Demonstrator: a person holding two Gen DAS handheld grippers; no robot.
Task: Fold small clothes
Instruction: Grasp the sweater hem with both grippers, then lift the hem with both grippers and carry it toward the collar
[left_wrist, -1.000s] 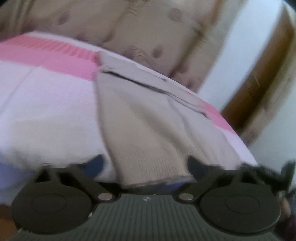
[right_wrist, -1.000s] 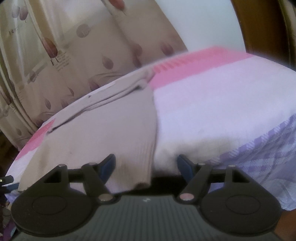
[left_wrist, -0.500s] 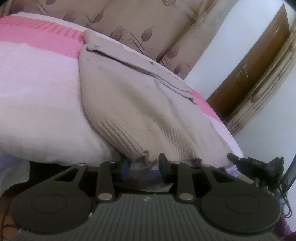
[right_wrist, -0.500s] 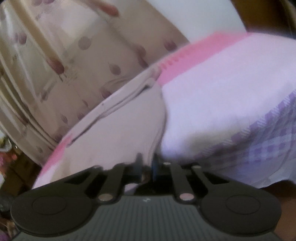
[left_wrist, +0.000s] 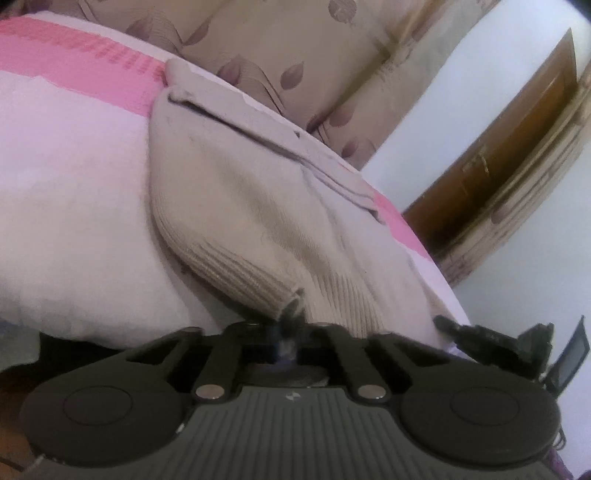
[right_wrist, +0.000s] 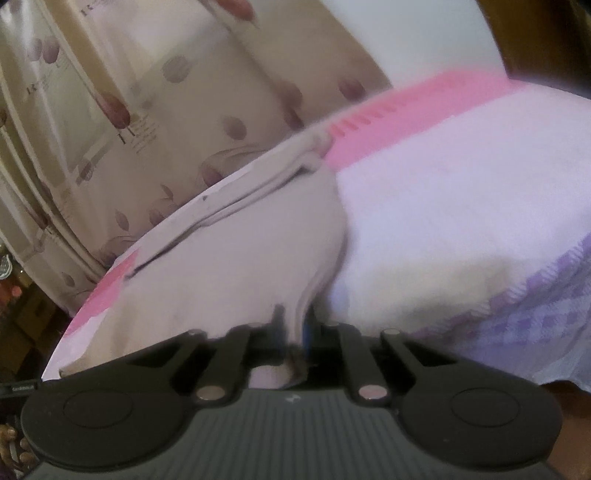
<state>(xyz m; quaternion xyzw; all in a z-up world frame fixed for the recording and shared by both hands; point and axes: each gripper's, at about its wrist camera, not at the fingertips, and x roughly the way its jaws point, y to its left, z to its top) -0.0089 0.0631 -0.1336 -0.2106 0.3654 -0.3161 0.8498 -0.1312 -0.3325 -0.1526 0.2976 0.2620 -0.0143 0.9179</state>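
Gripping the ribbed hem of the beige knitted sweater (left_wrist: 236, 206), the left tool (left_wrist: 290, 325) is clenched on the fabric, with both fingers drawn together and a fold of rib pinched between them. The right tool (right_wrist: 293, 328) is likewise clenched on the same hem at its other near corner; the right wrist view is blurred, but cloth is visible passing between its fingers.

Location of the garment: the beige knitted sweater (right_wrist: 229, 258) lies flat on the bed with the pink, white and lilac checked cover (left_wrist: 74, 192). Its hem sits at the near edge of the bed, touching both tools. Its far end, where a dark line crosses the fabric, lies toward the beige leaf-patterned curtain (left_wrist: 295, 55).

Governing relation: the long axis of the garment runs straight away from both tools, from hem to far end. Neither tool is nearer; each holds one corner of the same edge. The fold therefore appears to call for both tools to lift together and carry the hem forward along that axis toward the far end.

Judged progress: early in the fold, since the body is at full length.

Caution: unequal travel of the two tools would skew the fold line. The knit is soft and will likely sag between the two grasp points
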